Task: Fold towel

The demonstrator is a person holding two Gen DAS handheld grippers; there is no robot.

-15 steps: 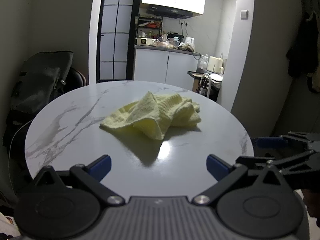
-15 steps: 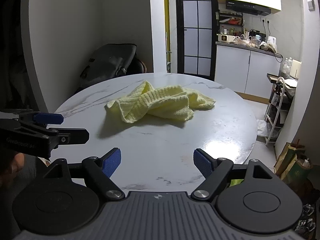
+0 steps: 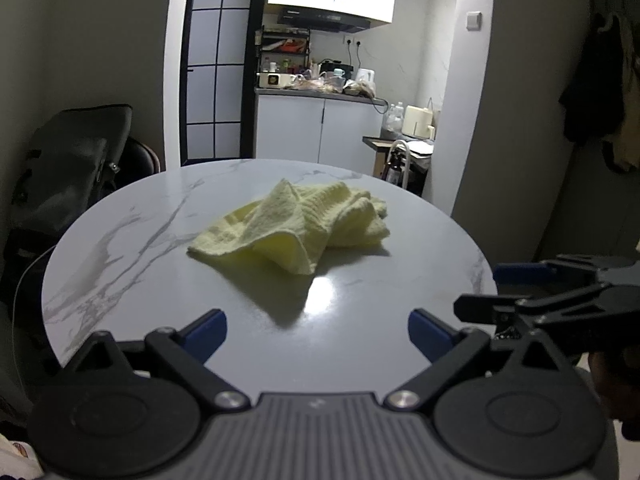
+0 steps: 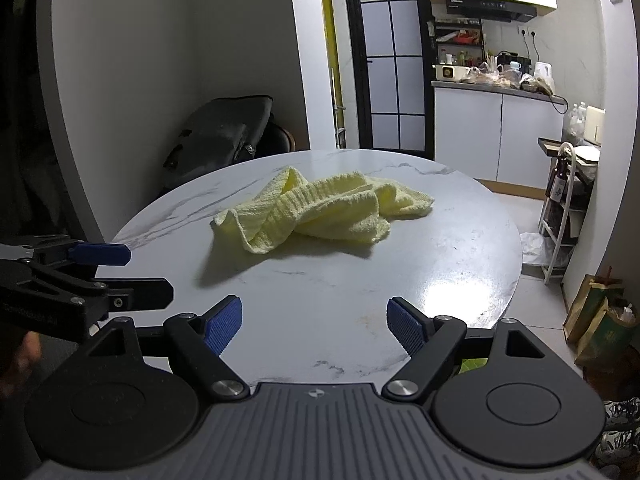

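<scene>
Crumpled yellow waffle-weave towel heaped mid-way across round marble worktop. Left claw and right claw spread wide, empty, well short of it. Best begun by pinching two near corners, then spreading flat before folding.

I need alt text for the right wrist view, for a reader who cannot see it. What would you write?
A crumpled yellow towel lies on a round white marble table, untouched. The open right gripper hovers over the near edge, with the left gripper at the left, also open. A kitchen counter stands behind.
</scene>
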